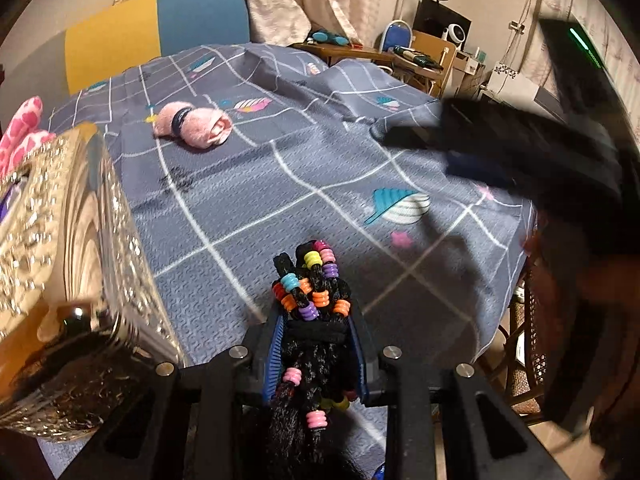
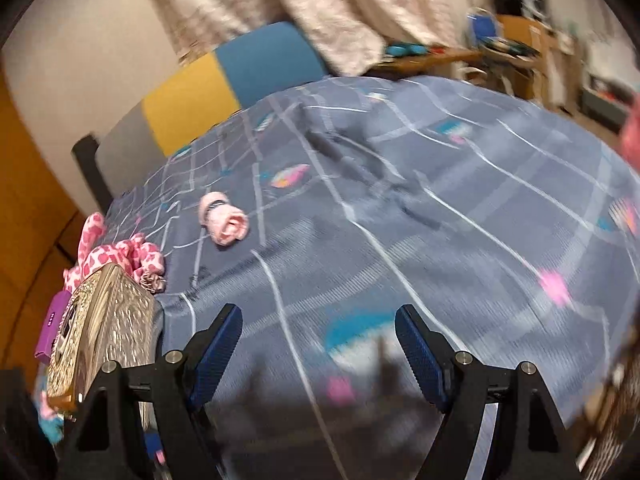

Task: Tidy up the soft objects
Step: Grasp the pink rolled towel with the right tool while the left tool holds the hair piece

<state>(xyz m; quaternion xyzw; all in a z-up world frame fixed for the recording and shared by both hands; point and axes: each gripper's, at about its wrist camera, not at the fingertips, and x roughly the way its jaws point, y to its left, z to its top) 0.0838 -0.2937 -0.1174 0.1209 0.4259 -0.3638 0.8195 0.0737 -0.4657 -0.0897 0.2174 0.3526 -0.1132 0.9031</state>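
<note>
A black braid bundle (image 1: pixel 316 304) strung with coloured beads is clamped between the blue pads of the left gripper (image 1: pixel 318 334), whose jaws are drawn narrow around it; the braids stick out past the fingertips above a grey checked sheet (image 1: pixel 304 184). A glittery gold box (image 1: pixel 76 280) is seen just left of that gripper. Further back on the sheet a rolled pink cloth (image 1: pixel 196 125) is lying alone, banded with a dark tie. Beyond the box, a pink-and-white spotted fabric (image 2: pixel 116 258) is bunched against its far side.

The right gripper (image 2: pixel 318 354) is held wide over the sheet, with nothing between its pads — the view is smeared, so finer detail cannot be told. A dark blurred shape at the right of the left view is probably this gripper.
</note>
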